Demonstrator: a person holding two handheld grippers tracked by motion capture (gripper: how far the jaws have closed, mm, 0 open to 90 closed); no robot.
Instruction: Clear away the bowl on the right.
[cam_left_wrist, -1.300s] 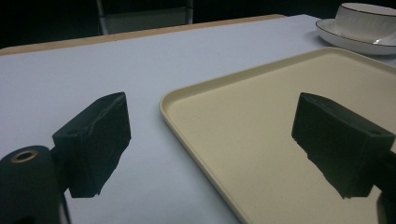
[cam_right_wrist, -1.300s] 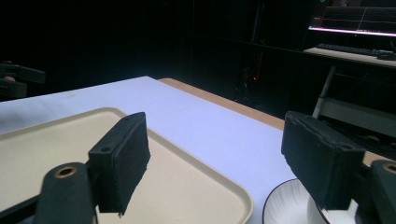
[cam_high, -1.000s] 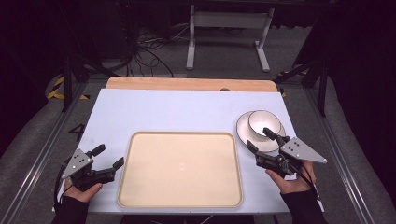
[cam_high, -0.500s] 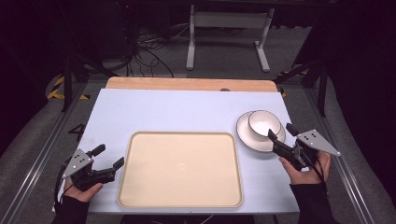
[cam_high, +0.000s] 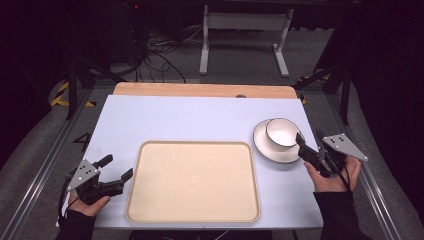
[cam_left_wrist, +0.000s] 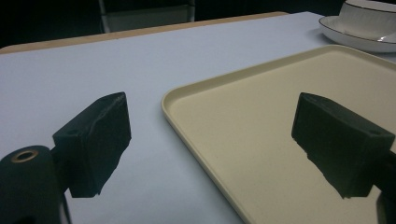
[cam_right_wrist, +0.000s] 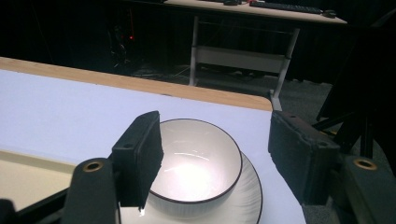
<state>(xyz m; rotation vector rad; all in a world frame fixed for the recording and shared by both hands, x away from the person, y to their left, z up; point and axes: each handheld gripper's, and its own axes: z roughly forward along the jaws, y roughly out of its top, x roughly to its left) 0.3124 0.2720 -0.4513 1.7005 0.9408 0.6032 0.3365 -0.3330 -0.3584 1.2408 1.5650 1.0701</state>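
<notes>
A white bowl (cam_high: 281, 133) with a dark rim stands in a matching saucer (cam_high: 270, 150) on the table's right side. My right gripper (cam_high: 309, 136) is at the saucer's right edge, pointing at the bowl (cam_right_wrist: 196, 163). Its jaws are open and have just been closing, pressing on nothing; the bowl lies just ahead of them, the left one over the saucer's rim (cam_right_wrist: 247, 205). A bare cream tray (cam_high: 192, 182) lies in the middle. My left gripper (cam_high: 118, 166) rests open by the tray's left edge, with the tray's corner (cam_left_wrist: 261, 121) ahead of its wide jaws.
The pale blue table top (cam_high: 190, 120) ends in a wooden strip (cam_high: 200, 90) along the far side. Beyond it, a metal stand (cam_high: 240, 30) and loose cables (cam_high: 160, 60) sit on the dark floor. Metal rails run along both table sides.
My right gripper has moved right and slightly farther back, from in front of the saucer to its right edge, and its jaws stand a little narrower. The left gripper has not moved.
</notes>
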